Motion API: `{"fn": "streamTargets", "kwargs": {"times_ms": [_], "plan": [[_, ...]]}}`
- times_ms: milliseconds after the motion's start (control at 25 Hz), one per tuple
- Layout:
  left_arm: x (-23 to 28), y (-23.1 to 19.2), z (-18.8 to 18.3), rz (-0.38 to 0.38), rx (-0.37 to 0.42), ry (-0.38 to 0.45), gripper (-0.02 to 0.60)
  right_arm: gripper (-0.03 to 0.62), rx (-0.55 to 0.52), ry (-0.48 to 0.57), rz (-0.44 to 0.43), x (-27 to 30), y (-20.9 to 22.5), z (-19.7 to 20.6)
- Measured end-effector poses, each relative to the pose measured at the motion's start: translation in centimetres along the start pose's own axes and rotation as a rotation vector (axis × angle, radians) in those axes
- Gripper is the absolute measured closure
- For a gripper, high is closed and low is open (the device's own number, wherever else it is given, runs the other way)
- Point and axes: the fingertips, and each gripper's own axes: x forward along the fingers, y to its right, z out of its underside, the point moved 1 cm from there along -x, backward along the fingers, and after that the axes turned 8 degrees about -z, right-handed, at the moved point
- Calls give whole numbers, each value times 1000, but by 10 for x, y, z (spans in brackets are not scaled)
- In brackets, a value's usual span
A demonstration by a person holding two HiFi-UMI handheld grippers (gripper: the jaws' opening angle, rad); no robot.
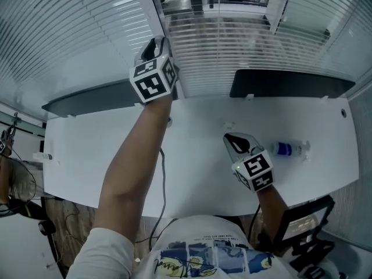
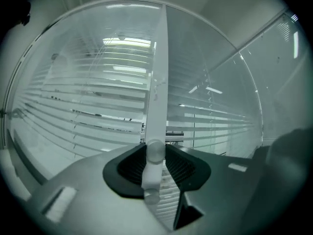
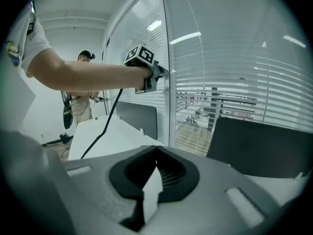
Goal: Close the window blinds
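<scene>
Person in a printed white T-shirt (image 1: 203,249) stands at a long white desk (image 1: 192,167), where the right gripper (image 1: 232,139) is held low, its jaws pressed together with nothing between them, near a clear plastic bottle with a blue label (image 1: 289,149). Beyond dark grey partition panels (image 1: 290,83), the raised left gripper (image 2: 155,153) pinches the slim white plastic blind wand (image 2: 157,82), hanging upright before white horizontal slatted window blinds (image 2: 98,97), slats partly open.
</scene>
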Motion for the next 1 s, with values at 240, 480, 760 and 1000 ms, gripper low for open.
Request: {"fn": "streamTargets", "kwargs": {"times_ms": [240,480,760,1000], "plan": [[-1,-3,0,1,-143,-15,468,591,1,-4,-5,1,-2,4],[-1,-3,1,0,-175,-28,466,591,1,-3,-4,0,-1,3],[0,1,4,15,60,-38,442,591,2,-5,-5,-1,-1,9],[-11,4,10,23,380,-3,412,591,6,-6,-3,-2,-2,10]]}}
